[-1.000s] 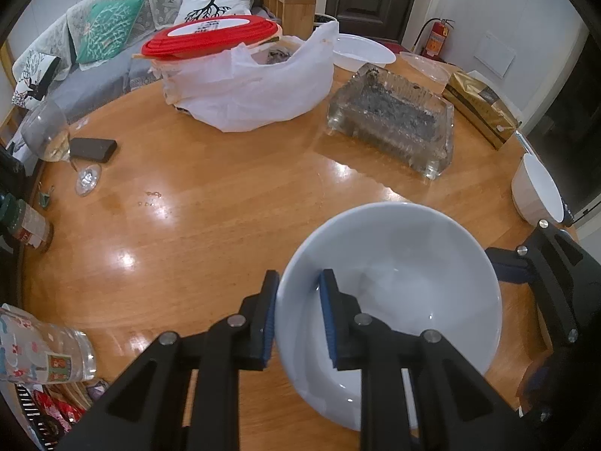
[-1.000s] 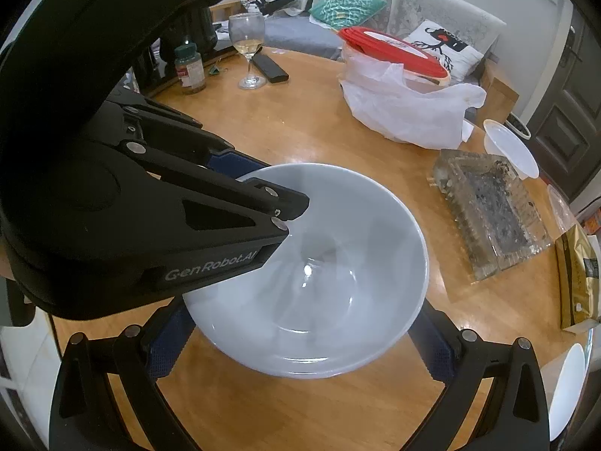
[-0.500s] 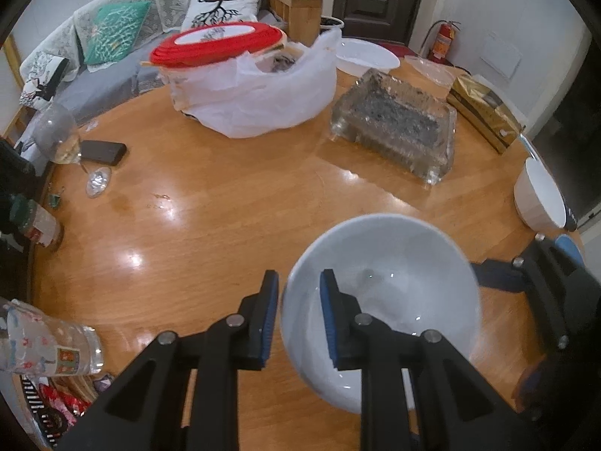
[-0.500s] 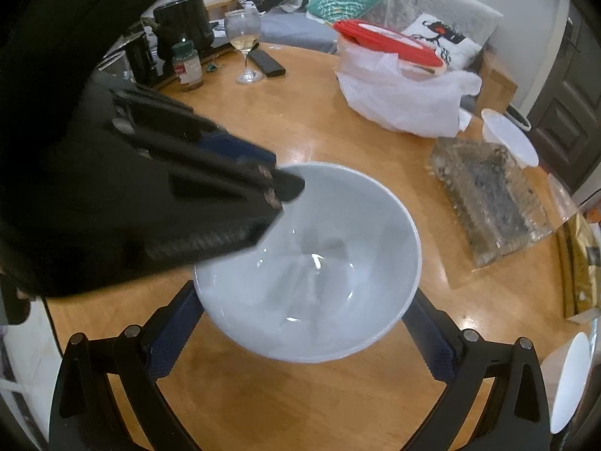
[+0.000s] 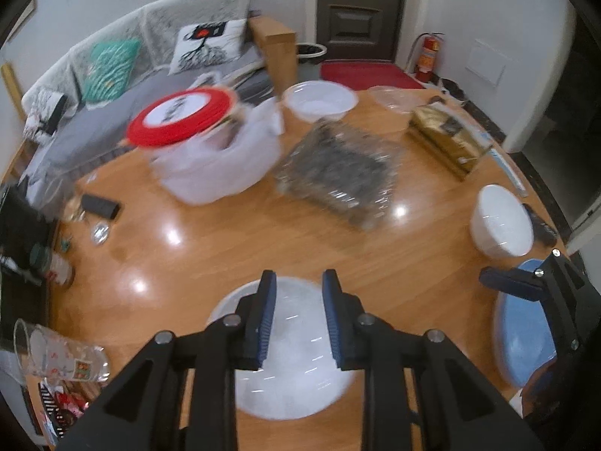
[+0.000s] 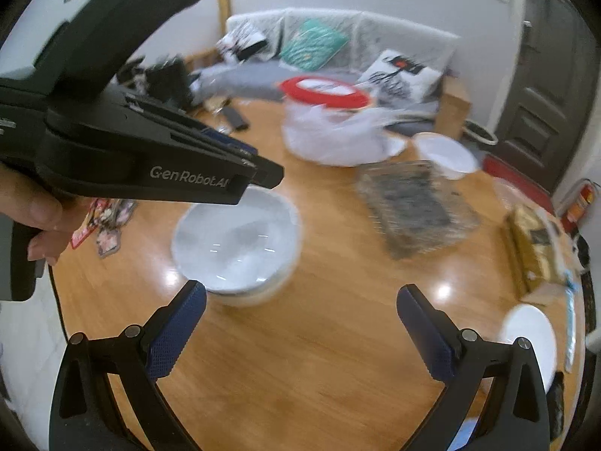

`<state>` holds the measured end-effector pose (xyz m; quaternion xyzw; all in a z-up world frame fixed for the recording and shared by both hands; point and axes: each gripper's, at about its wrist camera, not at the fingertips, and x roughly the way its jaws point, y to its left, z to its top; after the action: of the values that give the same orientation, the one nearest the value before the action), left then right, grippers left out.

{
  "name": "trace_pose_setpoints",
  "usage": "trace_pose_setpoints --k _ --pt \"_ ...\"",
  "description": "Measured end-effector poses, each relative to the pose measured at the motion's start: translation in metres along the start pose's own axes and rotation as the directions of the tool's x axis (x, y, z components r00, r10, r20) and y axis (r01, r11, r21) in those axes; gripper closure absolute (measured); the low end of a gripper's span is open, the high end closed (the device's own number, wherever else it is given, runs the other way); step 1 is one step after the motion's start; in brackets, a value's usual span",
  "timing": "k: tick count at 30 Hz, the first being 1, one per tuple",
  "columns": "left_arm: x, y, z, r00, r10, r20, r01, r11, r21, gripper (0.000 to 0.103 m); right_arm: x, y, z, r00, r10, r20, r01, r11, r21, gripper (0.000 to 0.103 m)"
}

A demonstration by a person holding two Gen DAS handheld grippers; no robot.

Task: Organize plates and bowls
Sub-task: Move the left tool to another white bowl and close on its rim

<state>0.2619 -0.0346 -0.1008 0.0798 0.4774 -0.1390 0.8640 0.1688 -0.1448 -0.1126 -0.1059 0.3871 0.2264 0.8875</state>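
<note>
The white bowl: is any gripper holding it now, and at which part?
No. The bowl sits on the table; the left gripper and right gripper hold nothing.

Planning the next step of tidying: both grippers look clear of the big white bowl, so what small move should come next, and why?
Probably swing the right gripper, jaws wide and empty, toward the smaller white bowl near the table edge. The big white bowl sits free on the table, so the smaller one looks ready to be nested into it.
</note>
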Motion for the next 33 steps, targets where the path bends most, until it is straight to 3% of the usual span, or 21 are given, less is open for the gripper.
trace_pose_setpoints --k 6,10,16,21,26,33 --pt "0.006 -0.063 0.021 0.999 -0.044 0.003 0.044 0.997 0.061 0.08 -0.051 -0.063 -0.03 0.986 -0.106 0.128 0.093 0.99 0.106 0.002" --pt "0.02 -0.107 0.031 0.997 -0.074 -0.013 0.075 0.992 0.102 0.08 -0.071 -0.104 -0.051 0.969 -0.205 0.14 0.187 0.973 0.134 0.002" --pt "0.047 -0.15 0.038 0.993 -0.106 -0.05 0.112 0.986 0.125 0.08 -0.081 -0.15 -0.08 0.952 -0.277 0.131 0.254 0.953 0.165 0.002" --pt "0.068 -0.168 0.041 0.99 -0.119 -0.077 0.129 0.982 0.134 0.08 -0.066 -0.179 -0.097 0.963 -0.258 0.077 0.241 0.954 0.177 0.002" --pt "0.093 -0.187 0.045 0.985 -0.139 -0.105 0.153 0.978 0.14 0.08 -0.043 -0.198 -0.108 0.987 -0.16 -0.015 0.16 0.971 0.178 0.002" --pt "0.118 -0.208 0.054 0.978 -0.176 -0.114 0.191 0.972 0.137 0.075 -0.008 -0.205 -0.114 0.985 -0.107 -0.136 0.127 0.98 0.151 0.002"
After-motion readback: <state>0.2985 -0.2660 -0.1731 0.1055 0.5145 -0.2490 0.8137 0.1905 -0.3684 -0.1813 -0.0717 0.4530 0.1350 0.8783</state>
